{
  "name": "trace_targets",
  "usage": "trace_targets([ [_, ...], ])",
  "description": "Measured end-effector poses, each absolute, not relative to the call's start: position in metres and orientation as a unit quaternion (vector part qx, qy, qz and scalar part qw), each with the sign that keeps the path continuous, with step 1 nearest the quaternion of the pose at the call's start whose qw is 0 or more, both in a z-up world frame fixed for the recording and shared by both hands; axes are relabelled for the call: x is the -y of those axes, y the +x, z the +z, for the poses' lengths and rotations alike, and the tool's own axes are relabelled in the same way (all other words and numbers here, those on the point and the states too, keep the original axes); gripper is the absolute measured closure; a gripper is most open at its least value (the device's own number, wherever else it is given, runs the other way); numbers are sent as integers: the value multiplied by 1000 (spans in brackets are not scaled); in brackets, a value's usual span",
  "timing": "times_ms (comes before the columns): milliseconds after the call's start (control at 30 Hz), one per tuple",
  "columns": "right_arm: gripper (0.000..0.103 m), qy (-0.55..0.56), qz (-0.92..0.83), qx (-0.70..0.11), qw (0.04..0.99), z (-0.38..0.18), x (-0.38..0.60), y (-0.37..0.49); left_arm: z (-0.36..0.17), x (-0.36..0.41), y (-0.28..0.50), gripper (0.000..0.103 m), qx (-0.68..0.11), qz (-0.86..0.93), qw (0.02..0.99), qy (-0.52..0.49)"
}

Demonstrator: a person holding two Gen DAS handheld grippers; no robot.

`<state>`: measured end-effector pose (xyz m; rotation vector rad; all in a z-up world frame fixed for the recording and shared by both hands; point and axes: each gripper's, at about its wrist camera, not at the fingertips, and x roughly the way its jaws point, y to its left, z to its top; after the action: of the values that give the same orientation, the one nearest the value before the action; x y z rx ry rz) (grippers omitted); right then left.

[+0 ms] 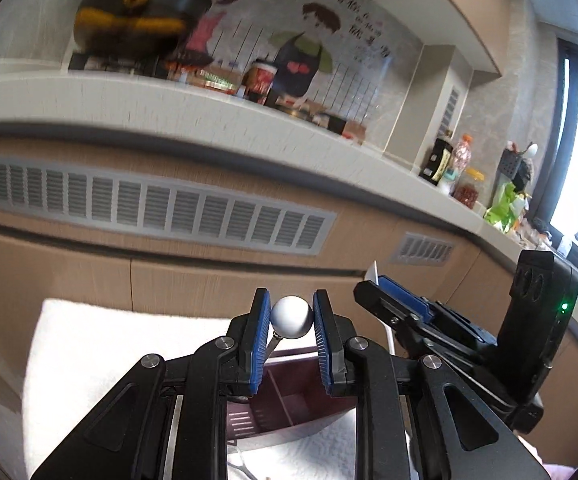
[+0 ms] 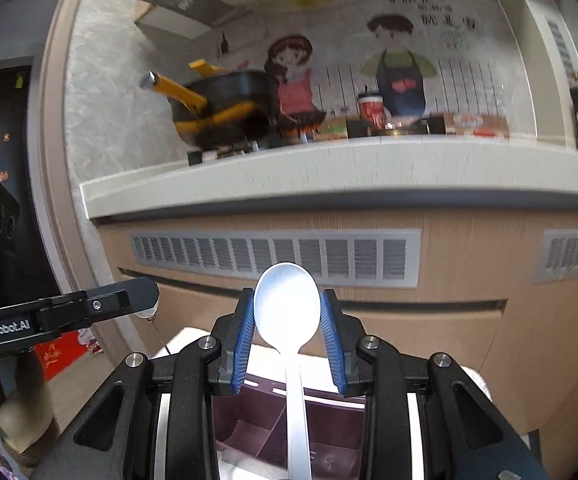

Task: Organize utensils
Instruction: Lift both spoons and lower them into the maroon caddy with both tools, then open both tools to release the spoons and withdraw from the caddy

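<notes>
Kitchen cabinets with slatted vents (image 1: 157, 210) are filling the background, and above them a pale counter (image 2: 329, 176) is carrying a black pan with yellow handles (image 2: 225, 108), jars and bottles in front of a cartoon wall mural (image 2: 397, 68). Below both grippers a white towel (image 1: 89, 360) is lying, and on it a dark maroon utensil organizer (image 2: 257, 428) with divided compartments is sitting.

In the left wrist view, the left gripper (image 1: 291, 320) is pinching a round white ball-shaped utensil end (image 1: 291, 317) between its blue pads; the jaws are standing narrowly apart, closed on it, and a thin metal stem is running down from the ball toward the organizer. The right gripper (image 2: 287, 312) is clamping the bowl of a white spoon (image 2: 287, 306) by its two edges, its jaws only partly apart. The spoon's handle is hanging down over the organizer, near its middle divider.
</notes>
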<state>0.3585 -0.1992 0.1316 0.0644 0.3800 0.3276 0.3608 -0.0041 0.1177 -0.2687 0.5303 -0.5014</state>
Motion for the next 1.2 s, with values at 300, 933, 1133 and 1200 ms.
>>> trace_targets([
  [300, 73, 21, 151, -214, 965, 79, 201, 397, 68, 14, 390, 80, -303, -248, 910, -135],
  [933, 25, -40, 63, -265, 961, 66, 220, 300, 59, -22, 303, 33, -282, -119, 949, -79],
  [1133, 11, -68, 69, -278, 956, 57, 206, 244, 24, -44, 256, 23, -324, -85, 938, -84],
  [1200, 10, -72, 81, -289, 951, 50, 201, 226, 10, -47, 241, 23, -339, -81, 934, -81],
])
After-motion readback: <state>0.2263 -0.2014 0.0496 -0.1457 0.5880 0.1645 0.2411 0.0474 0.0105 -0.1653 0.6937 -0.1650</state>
